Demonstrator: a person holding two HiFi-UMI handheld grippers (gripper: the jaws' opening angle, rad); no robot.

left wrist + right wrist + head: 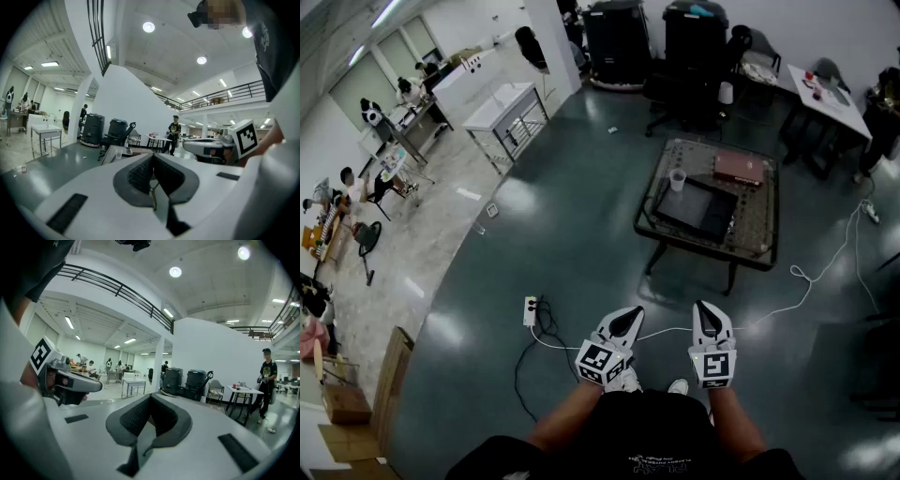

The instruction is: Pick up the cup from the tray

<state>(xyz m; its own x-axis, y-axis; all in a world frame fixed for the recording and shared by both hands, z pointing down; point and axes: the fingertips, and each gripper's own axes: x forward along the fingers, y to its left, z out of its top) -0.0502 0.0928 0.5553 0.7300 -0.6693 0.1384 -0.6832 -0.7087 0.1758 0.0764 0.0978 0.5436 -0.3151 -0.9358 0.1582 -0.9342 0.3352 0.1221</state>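
Head view: pale translucent cup [678, 179] stands upright by dark tray [698, 211].

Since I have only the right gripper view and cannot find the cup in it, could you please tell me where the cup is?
Observer: The head view shows the cup at the far left corner of a dark tray on a low table. The table is ahead of the person and a little to the right.
Operator: Thank you. Is the left gripper free to help with it?
Observer: Yes. The left gripper has its jaws together in its own view, with nothing between them.
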